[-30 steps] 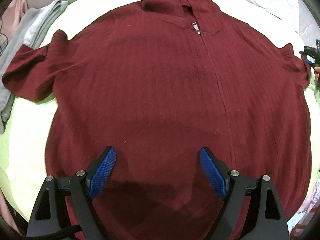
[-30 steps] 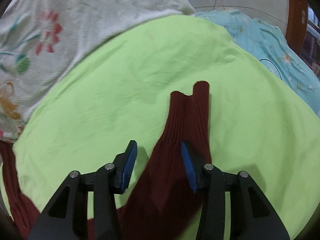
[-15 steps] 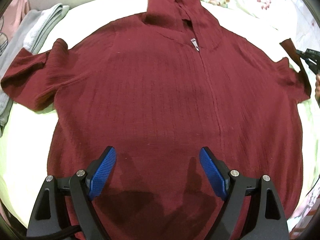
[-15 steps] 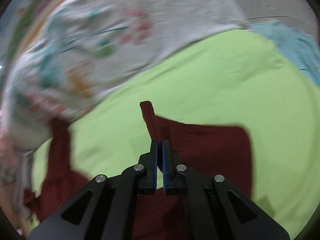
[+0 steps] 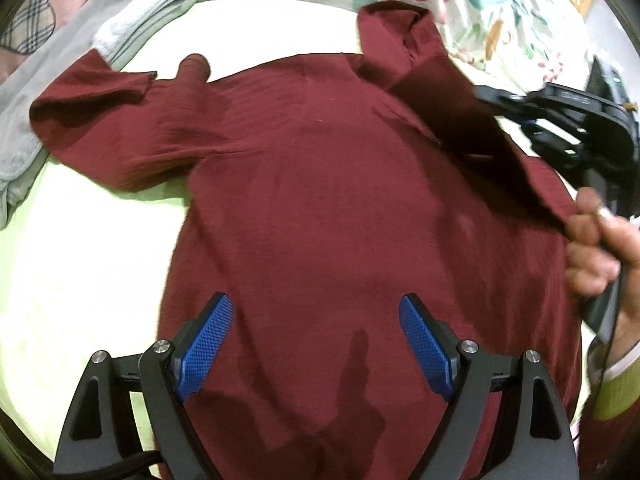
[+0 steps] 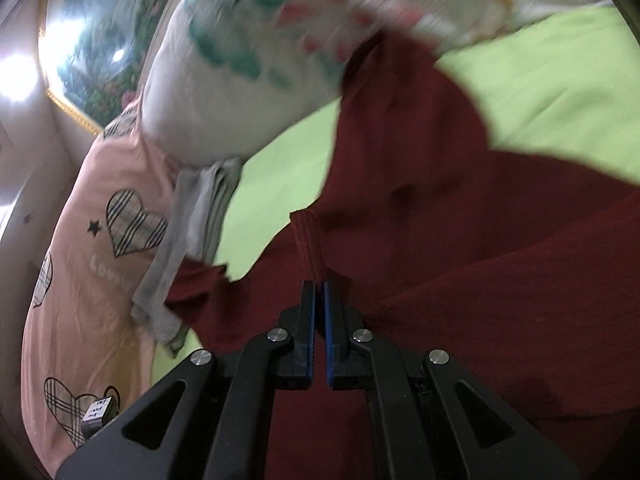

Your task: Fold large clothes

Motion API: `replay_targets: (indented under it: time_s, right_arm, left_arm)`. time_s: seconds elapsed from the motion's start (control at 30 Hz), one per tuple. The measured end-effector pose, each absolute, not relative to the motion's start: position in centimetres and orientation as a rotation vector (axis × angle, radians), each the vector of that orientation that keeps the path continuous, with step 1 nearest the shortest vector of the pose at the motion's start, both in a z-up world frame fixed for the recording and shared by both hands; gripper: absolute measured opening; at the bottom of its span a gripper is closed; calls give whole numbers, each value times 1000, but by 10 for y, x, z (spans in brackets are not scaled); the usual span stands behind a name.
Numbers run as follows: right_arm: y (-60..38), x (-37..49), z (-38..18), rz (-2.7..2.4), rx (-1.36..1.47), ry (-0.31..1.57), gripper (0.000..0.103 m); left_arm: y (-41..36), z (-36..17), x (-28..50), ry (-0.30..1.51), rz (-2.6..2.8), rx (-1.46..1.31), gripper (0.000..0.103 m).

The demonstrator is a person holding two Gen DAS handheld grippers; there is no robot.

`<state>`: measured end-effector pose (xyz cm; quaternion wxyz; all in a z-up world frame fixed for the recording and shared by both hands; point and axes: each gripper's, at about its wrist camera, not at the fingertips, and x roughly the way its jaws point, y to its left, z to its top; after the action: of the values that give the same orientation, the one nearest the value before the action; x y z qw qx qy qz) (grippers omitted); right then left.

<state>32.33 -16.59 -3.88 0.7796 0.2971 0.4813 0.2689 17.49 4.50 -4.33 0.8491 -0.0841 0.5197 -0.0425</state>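
A dark red hooded zip sweater (image 5: 320,208) lies on the light green bed sheet (image 5: 72,264). Its right side is folded over the body, and its left sleeve (image 5: 108,120) lies spread at the upper left. My left gripper (image 5: 316,344) is open and empty, hovering over the sweater's lower hem. My right gripper (image 6: 319,292) is shut on the cuff of the right sleeve (image 6: 306,240) and holds it above the sweater's body. The right gripper also shows in the left wrist view (image 5: 500,98), with the person's hand (image 5: 596,240) behind it.
A grey folded garment (image 5: 132,24) lies at the upper left by the left sleeve. A floral quilt (image 5: 480,4) lies beyond the hood. A pink cloth with plaid hearts (image 6: 104,240) lies past the grey garment.
My right gripper closed on the right sleeve cuff, lifted it and carried it leftward over the sweater, folding the right side across the body. My left gripper stayed open over the hem.
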Motion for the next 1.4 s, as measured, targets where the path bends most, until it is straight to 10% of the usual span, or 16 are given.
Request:
replay_targets:
  time_s: [0.4, 0.8, 0.87, 1.0, 1.4]
  right_arm:
    - [-73, 320, -99, 749, 747, 1237, 13]
    - [-213, 242, -36, 477, 731, 1058, 35]
    - [-232, 228, -33, 422, 739, 1052, 35]
    - [-267, 208, -31, 327, 738, 1043, 36]
    - [-355, 220, -33, 34, 680, 1010, 37]
  left_arm:
    - [80, -43, 200, 1075, -141, -278, 86]
    - [50, -57, 348, 1132, -256, -179, 86]
    - [38, -63, 366, 1157, -298, -131, 80]
    - [19, -72, 371, 1149, -315, -16, 10]
    - [92, -52, 338, 974, -136, -211, 8]
